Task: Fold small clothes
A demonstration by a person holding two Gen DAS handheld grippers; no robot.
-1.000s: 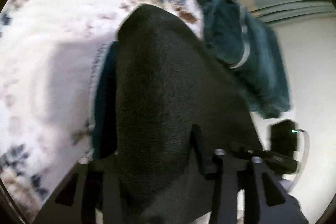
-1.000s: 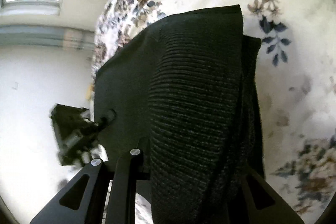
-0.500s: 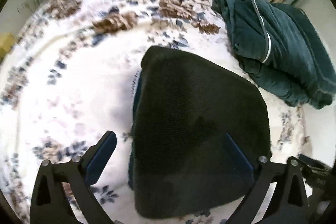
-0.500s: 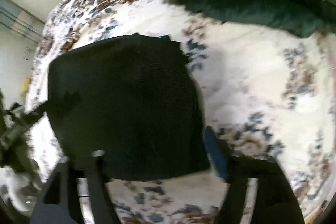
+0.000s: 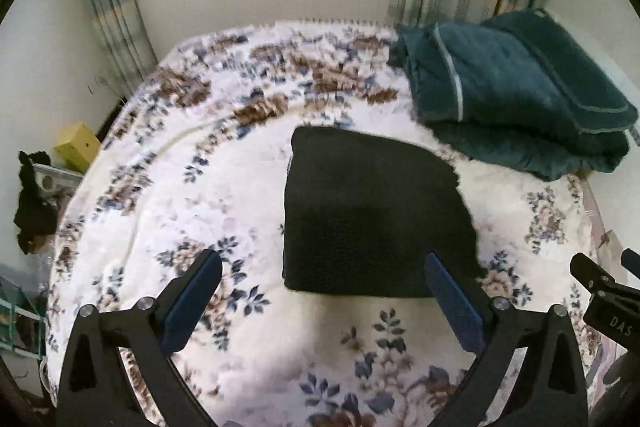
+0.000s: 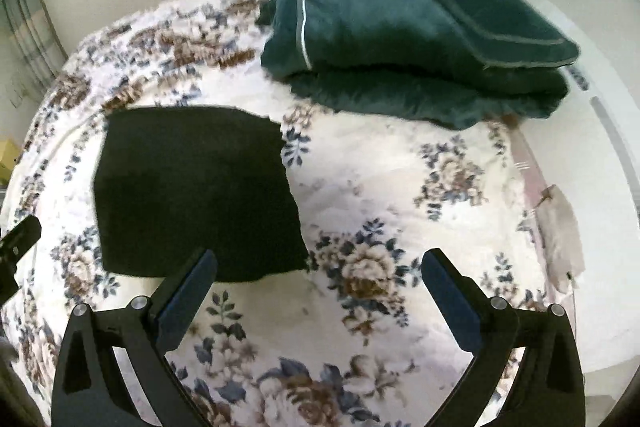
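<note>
Both grippers have let go of the black knit (image 5: 372,223) and pulled up and back from it. A second ago each had an edge of it pinched and draped over its fingers; now the left gripper (image 5: 320,303) hangs above the bed with its jaws spread wide and nothing between them, and the right gripper (image 6: 318,301) is the same, wide apart and empty, with only bedspread showing in the gap. The left view catches part of the right gripper at its right edge, and the right view catches a bit of the left one at its left edge, so the two sit side by side

The knit lies flat on the floral bedspread (image 5: 224,187), near the middle of the bed, as a compact dark rectangle with tidy edges; a sliver of a lower layer peeks out along its left side. Judging by that shape, the fold on this piece looks finished, and the release reads as the end of the step

A folded teal blanket (image 6: 400,39) sits near the knit, at the far right, not touching it

No container with task items shows; a yellow box (image 5: 76,147) stands off the bed at left, its contents hidden
</note>
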